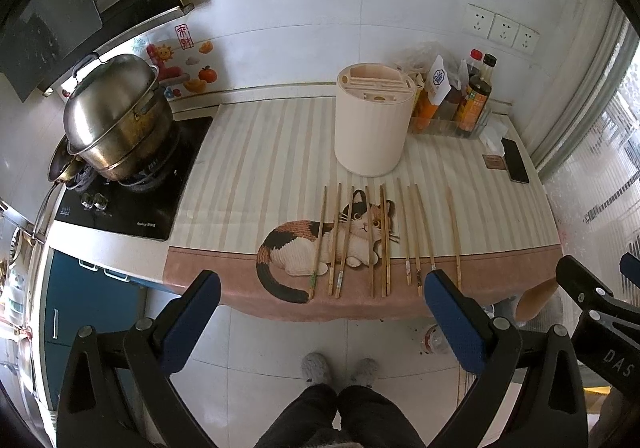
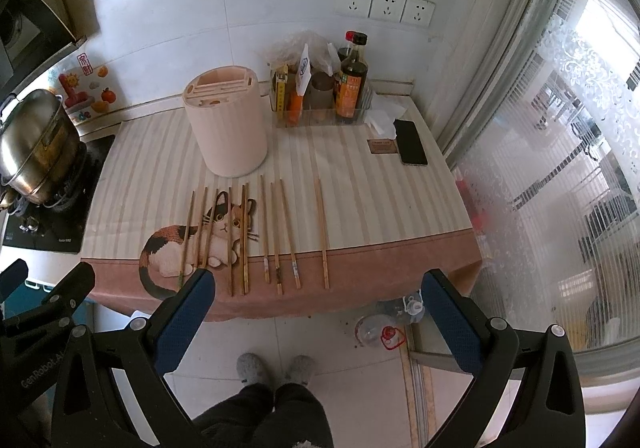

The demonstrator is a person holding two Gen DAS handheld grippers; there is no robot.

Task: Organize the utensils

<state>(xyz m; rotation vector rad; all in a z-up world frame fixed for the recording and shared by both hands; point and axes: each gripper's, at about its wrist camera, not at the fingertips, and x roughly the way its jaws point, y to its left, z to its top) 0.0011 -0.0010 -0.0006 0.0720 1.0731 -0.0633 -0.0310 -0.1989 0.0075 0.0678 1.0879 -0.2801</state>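
Both the left gripper [image 1: 322, 298] and right gripper [image 2: 318, 296] hang spread and empty before the counter edge. Chopsticks [image 1: 374, 240] lie in a row just in front of the holder [image 1: 374, 124], on the cat mat [image 1: 248, 168].

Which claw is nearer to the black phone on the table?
The right claw. It is open before the table's right half, and the flat black phone lies ahead to its right. The left claw, also open, is further left.
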